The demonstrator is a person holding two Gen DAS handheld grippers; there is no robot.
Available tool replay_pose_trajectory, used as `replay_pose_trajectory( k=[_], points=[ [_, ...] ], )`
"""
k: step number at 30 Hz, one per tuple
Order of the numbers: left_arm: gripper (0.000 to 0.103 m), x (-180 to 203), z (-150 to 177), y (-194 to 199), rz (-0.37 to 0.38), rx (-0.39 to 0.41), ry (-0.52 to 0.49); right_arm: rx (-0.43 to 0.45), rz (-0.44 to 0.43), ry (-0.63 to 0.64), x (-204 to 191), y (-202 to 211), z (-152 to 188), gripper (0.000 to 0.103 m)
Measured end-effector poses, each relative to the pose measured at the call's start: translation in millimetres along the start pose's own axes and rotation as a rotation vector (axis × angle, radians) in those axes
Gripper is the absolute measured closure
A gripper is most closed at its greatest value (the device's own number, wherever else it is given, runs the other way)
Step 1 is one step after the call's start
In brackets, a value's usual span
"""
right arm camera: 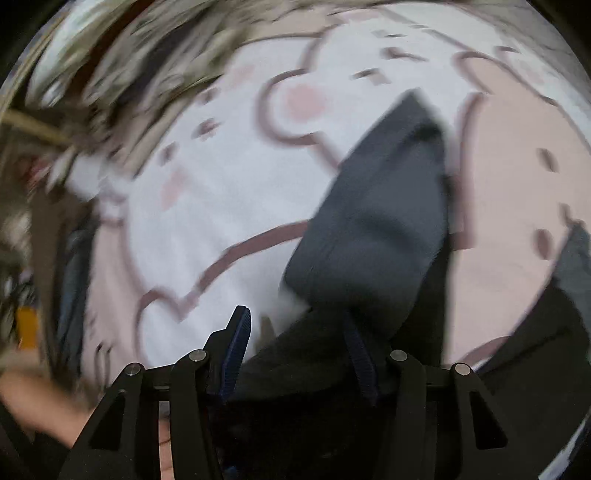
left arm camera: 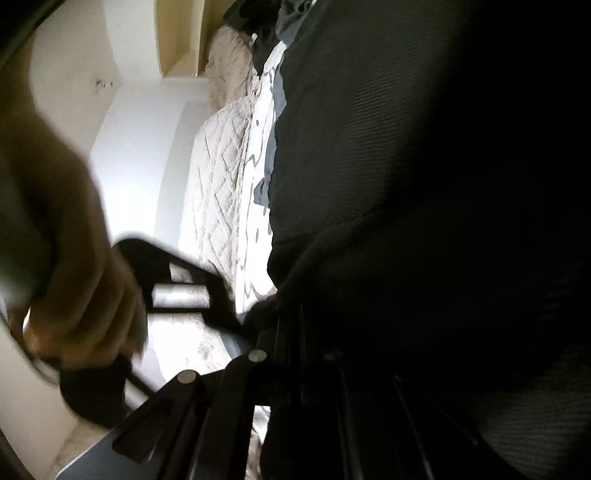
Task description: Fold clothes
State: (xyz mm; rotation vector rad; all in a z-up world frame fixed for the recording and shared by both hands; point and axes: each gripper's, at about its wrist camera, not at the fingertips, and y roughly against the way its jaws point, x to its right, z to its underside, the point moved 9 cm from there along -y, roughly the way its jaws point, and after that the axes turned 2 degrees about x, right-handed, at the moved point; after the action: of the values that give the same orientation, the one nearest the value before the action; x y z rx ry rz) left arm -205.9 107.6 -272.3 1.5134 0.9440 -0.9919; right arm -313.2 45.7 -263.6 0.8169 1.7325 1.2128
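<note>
A black ribbed garment (left arm camera: 406, 166) fills the right of the left wrist view and drapes over my left gripper (left arm camera: 291, 325), whose fingers look pressed together on its edge. In the right wrist view, which is motion-blurred, my right gripper (right arm camera: 295, 332) stands open, its left finger (right arm camera: 236, 339) bare and its right finger half buried in black cloth (right arm camera: 314, 354) lying between the jaws. A dark grey garment (right arm camera: 376, 221) lies just ahead of it on the bed sheet (right arm camera: 207, 206), white and pink with a cartoon print.
A person's hand (left arm camera: 74, 266) holding the other gripper (left arm camera: 177, 280) shows at the left of the left wrist view. A quilted beige blanket (left arm camera: 221, 177) and a white wall (left arm camera: 140, 147) lie beyond. More dark clothes (left arm camera: 266, 22) are piled at the far end.
</note>
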Motion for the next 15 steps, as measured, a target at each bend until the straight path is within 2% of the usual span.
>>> replay_pose_trajectory(
  k=[4,8,11,15],
  points=[
    [0.1,-3,0,2,0.025,0.005,0.041,0.152,0.17,-0.07,57,38,-6,0.052],
    [0.099,-12,2,0,0.085,-0.002,0.141,0.145,0.283,-0.205,125,60,33,0.052],
    [0.095,-25,4,4,0.209,0.0,0.284,0.161,0.293,-0.269,150,73,59,0.052],
    [0.095,-59,5,15,0.372,0.029,0.514,0.269,0.185,-0.268,138,95,65,0.052]
  ],
)
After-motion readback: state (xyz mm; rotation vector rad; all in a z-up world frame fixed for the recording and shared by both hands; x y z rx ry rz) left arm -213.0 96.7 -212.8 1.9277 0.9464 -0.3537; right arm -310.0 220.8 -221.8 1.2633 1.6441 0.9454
